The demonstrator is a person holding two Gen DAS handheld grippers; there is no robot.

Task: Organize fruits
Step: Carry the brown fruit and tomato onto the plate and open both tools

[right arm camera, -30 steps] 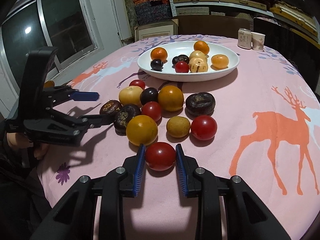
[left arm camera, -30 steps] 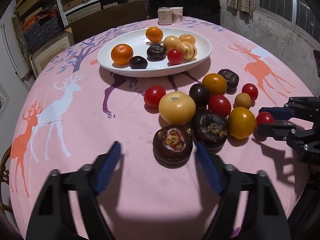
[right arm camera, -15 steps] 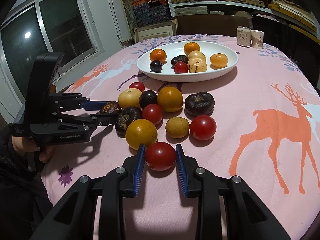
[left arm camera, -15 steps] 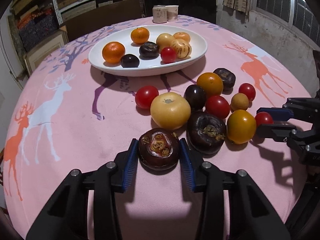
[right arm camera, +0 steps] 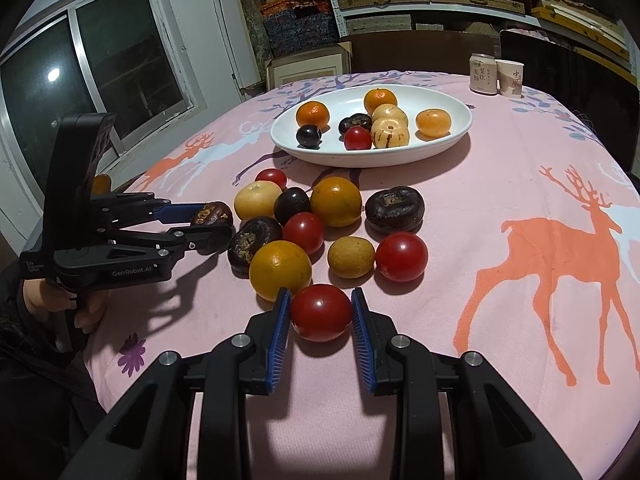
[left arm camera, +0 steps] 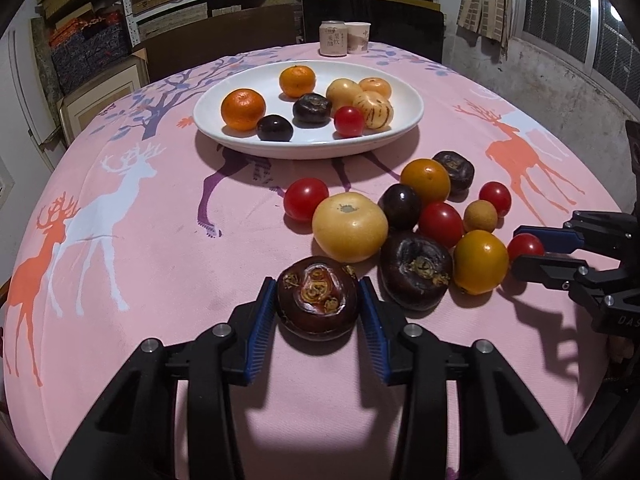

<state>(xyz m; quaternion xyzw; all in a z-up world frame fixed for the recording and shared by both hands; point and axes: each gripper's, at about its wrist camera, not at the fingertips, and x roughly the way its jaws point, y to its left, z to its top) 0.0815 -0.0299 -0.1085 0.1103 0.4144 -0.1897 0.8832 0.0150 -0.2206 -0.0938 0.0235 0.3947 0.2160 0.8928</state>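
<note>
My left gripper [left arm camera: 319, 305] is shut on a dark brown wrinkled fruit [left arm camera: 317, 297] that rests on the pink deer tablecloth [left arm camera: 160, 264]. My right gripper [right arm camera: 320, 314] is shut on a red tomato [right arm camera: 321, 312], also on the cloth. In the right wrist view the left gripper [right arm camera: 208, 224] shows at the left with the dark fruit [right arm camera: 212, 213]. In the left wrist view the right gripper [left arm camera: 532, 250] holds the tomato [left arm camera: 525, 246]. A white oval plate [left arm camera: 248, 142] with several fruits stands at the back.
A cluster of loose fruits lies between the grippers: a large yellow fruit [left arm camera: 349, 226], another dark fruit [left arm camera: 416, 270], an orange one [left arm camera: 480, 262] and red tomatoes [left arm camera: 305, 199]. A can [left arm camera: 333, 43] and a paper cup [left arm camera: 357, 37] stand behind the plate.
My left gripper moved forward and closed on the dark brown fruit. My right gripper stayed shut on the red tomato, barely moving.
</note>
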